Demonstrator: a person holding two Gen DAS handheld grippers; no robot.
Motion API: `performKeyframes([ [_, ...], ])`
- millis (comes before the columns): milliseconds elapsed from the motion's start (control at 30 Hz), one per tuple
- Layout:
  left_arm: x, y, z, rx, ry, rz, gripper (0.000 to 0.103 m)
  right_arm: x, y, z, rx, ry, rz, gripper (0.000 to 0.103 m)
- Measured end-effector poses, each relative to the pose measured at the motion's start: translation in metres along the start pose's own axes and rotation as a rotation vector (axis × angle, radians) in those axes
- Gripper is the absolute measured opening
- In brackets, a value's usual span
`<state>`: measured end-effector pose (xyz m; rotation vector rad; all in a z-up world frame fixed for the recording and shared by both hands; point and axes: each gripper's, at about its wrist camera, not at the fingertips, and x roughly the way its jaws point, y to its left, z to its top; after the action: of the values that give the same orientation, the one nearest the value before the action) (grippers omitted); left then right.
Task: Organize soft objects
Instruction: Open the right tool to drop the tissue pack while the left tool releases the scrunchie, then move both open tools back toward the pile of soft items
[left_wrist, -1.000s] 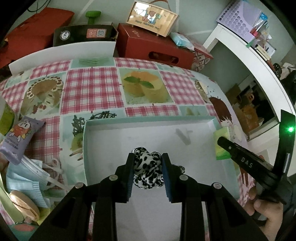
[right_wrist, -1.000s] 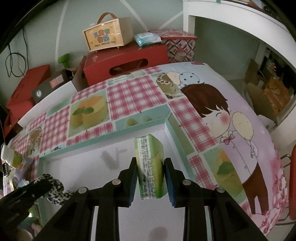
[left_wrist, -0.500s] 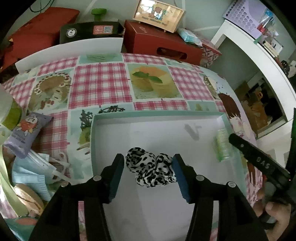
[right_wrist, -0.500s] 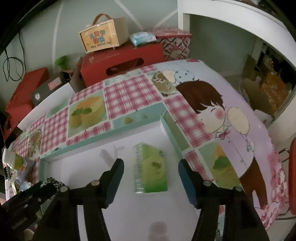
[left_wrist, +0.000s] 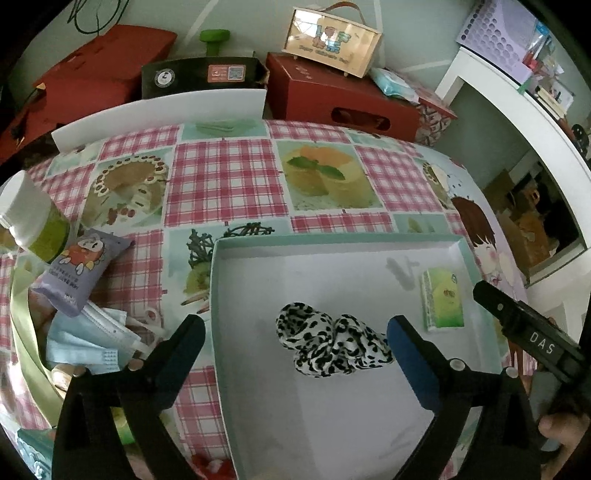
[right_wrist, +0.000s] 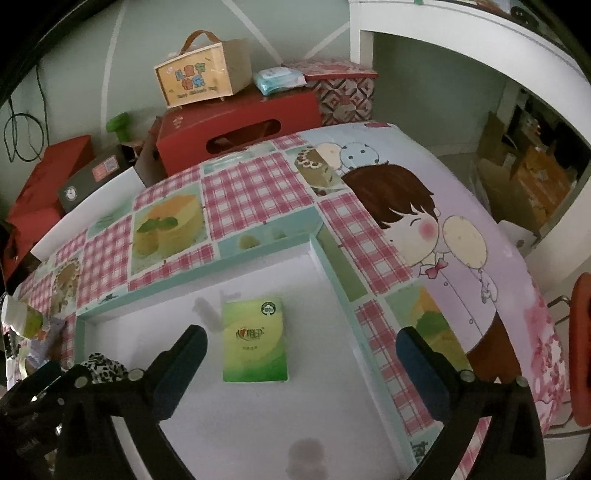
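Note:
A black-and-white leopard-print scrunchie (left_wrist: 330, 345) lies on the white floor of a shallow teal-rimmed box (left_wrist: 332, 242). My left gripper (left_wrist: 295, 332) is wide open and empty just above it. A green tissue pack (right_wrist: 255, 341) lies flat in the same box (right_wrist: 199, 291), near its right wall. My right gripper (right_wrist: 301, 341) is wide open and empty over the pack. The pack also shows in the left wrist view (left_wrist: 442, 299), and the scrunchie shows at the lower left of the right wrist view (right_wrist: 101, 367).
On the cloth left of the box lie a purple snack pack (left_wrist: 79, 271), blue face masks (left_wrist: 86, 339) and a green-and-white bottle (left_wrist: 35, 219). Red boxes (left_wrist: 340, 94) and a carry box (left_wrist: 332, 40) stand behind the table. A white shelf (right_wrist: 461, 44) is at right.
Both grippers have opened and drawn back. The scrunchie was let go onto the box floor. The tissue pack was let go and now lies flat in the box.

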<state>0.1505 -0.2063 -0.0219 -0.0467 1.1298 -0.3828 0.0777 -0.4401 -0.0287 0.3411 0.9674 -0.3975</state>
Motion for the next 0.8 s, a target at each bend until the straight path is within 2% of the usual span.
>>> performKeyframes([
  [200, 0.003, 0.002, -0.001, -0.004, 0.009, 0.011, 0.099, 0.001, 0.000, -0.001, 0.003, 0.008, -0.004, 0.103],
  [433, -0.005, 0.006, -0.001, -0.010, -0.033, -0.010, 0.099, -0.002, 0.004, 0.000, -0.015, -0.005, -0.005, 0.103],
  [600, -0.012, 0.011, 0.001, -0.029, -0.050, -0.035, 0.099, -0.009, 0.017, 0.000, -0.044, -0.040, 0.035, 0.103],
  [800, -0.025, 0.025, 0.003, -0.072, -0.041, -0.038, 0.099, -0.009, 0.033, -0.002, -0.070, -0.039, 0.055, 0.103],
])
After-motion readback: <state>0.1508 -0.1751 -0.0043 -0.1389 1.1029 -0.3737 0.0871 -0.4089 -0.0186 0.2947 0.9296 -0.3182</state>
